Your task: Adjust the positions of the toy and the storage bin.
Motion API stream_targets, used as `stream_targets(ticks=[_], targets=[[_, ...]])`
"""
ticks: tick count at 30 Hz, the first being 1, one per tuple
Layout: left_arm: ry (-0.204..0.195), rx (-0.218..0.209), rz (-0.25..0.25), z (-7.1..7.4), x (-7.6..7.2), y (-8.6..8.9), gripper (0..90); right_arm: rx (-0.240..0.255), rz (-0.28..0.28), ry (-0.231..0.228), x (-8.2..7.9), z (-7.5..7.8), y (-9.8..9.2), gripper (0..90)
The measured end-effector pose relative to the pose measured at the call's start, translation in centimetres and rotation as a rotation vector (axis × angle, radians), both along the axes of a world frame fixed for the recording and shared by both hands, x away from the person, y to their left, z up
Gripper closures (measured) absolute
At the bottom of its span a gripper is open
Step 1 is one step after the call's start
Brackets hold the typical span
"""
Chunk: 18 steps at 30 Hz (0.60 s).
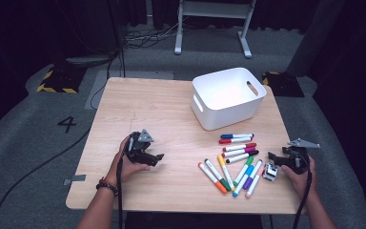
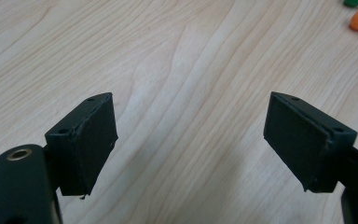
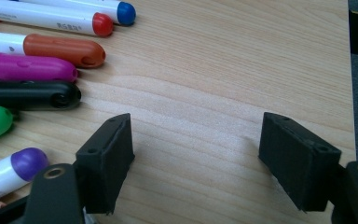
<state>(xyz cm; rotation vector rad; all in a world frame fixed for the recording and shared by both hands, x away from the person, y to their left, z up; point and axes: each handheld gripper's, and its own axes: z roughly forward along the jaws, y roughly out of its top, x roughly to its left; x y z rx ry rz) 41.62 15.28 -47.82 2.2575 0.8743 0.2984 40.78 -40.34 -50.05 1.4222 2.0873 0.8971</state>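
Both tongs, left (image 1: pixel 158 157) and right (image 1: pixel 271 156), were held released; the nearest marker (image 1: pixel 212 178) was best grasped mid-barrel.

Markers (image 1: pixel 233 164) lay loose on the wooden table's near right part, in front of the white bin, all capped, white-barrelled. Blue-capped (image 1: pixel 237 136) and red-capped (image 1: pixel 235 140) ones lay level and side by side, nearest the bin. Below them, brown (image 3: pixel 64 50), magenta (image 3: pixel 30 67) and black (image 3: pixel 30 94) caps were stacked in parallel. Orange, green, yellow and purple ones fanned out towards the near edge.
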Motion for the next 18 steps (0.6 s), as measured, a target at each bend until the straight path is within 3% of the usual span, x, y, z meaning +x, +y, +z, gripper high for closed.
stream_targets(ticks=[3,5,6,7,9,12,14,18], targets=[[-0.009,0.013,-0.013,0.6,1.0,-0.8,18.1,0.000,0.000,0.000,0.0,0.0,0.0,26.3],[-0.020,-0.011,-0.013,1.3,1.7,-1.3,18.1,0.000,0.000,0.000,0.0,0.0,0.0,26.3],[-0.002,-0.043,-0.026,1.6,2.0,-1.6,18.1,0.001,0.000,0.000,0.0,0.0,0.0,26.3],[-0.029,-0.048,-0.021,2.1,2.4,-1.8,18.1,0.001,0.000,0.000,0.0,0.0,0.0,26.3],[-0.014,-0.064,-0.022,2.8,3.1,-2.5,17.8,0.000,0.000,0.000,0.0,0.0,0.0,26.3],[-0.061,-0.051,-0.019,3.8,4.0,-3.4,18.4,0.001,0.000,0.000,0.0,0.0,0.0,26.2],[-0.055,-0.085,-0.026,4.3,4.5,-4.2,18.4,0.000,0.000,0.000,0.0,0.0,0.0,26.2],[-0.071,-0.097,-0.054,5.8,5.3,-5.7,18.7,0.000,0.000,0.000,0.0,0.0,0.0,26.2]])
